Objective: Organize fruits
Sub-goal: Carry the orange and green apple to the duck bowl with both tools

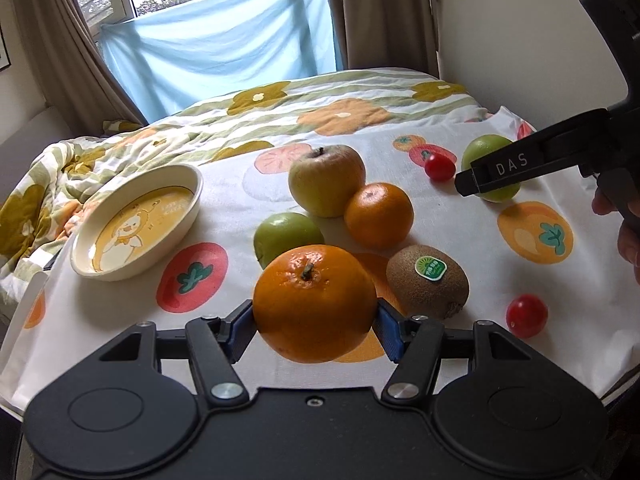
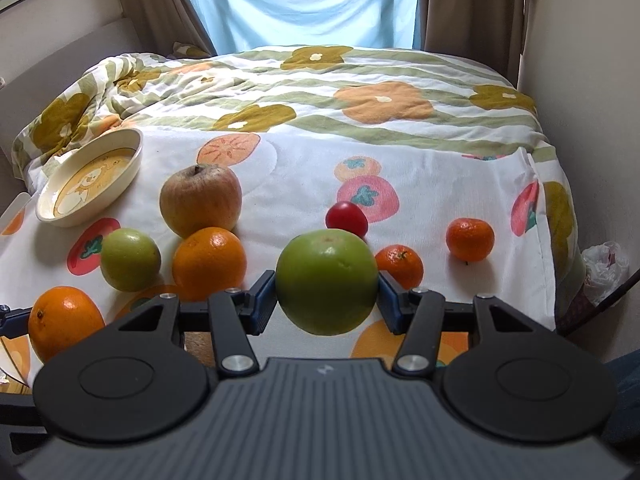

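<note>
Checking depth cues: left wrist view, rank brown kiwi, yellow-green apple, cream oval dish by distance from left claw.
1. Brown fuzzy kiwi with green sticker: just right of the left claw.
2. Large yellow-green apple: straight ahead, mid-cloth.
3. Cream oval dish with duck print: far left.

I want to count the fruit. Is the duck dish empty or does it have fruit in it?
Empty. The dish shows only its duck picture in both views; every fruit lies on the cloth or in a gripper.

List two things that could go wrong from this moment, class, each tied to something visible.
1. The left gripper pinches the round orange only at its sides; it might slip out.
2. The dish sits tilted on rumpled bedding; fruit dropped in might tip it.
</note>
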`<state>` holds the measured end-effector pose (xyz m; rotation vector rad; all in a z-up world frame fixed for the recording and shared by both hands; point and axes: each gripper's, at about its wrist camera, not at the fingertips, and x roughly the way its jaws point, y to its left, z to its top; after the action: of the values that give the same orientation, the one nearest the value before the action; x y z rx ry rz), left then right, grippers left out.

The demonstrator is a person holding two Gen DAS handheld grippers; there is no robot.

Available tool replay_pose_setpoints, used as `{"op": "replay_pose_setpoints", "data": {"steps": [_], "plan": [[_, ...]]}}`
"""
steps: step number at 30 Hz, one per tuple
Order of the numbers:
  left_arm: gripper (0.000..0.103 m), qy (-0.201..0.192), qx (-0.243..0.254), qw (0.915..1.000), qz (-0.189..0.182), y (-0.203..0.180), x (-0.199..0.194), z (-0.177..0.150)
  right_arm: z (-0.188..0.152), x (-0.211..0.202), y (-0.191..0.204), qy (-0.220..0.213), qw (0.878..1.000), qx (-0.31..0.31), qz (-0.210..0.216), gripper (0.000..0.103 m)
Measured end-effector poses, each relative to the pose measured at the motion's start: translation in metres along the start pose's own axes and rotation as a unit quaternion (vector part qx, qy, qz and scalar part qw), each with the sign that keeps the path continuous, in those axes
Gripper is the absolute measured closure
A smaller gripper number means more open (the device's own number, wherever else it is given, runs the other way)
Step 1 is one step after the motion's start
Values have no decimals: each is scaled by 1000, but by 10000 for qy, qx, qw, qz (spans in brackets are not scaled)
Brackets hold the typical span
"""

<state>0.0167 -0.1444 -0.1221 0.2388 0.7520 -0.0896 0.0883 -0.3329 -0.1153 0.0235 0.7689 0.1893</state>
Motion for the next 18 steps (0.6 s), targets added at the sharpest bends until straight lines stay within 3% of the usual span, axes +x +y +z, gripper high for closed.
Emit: {"op": "replay_pose_setpoints", "data": {"steps": [11,18], "plan": [[37,-287,-470,9979,350,55,-47,18,32,-41,46,-224,9991,-321,173,35],[37,-355,-584,9963,520,112,-51,36,55,-47,98,-272,9980,-457,355,35]]}}
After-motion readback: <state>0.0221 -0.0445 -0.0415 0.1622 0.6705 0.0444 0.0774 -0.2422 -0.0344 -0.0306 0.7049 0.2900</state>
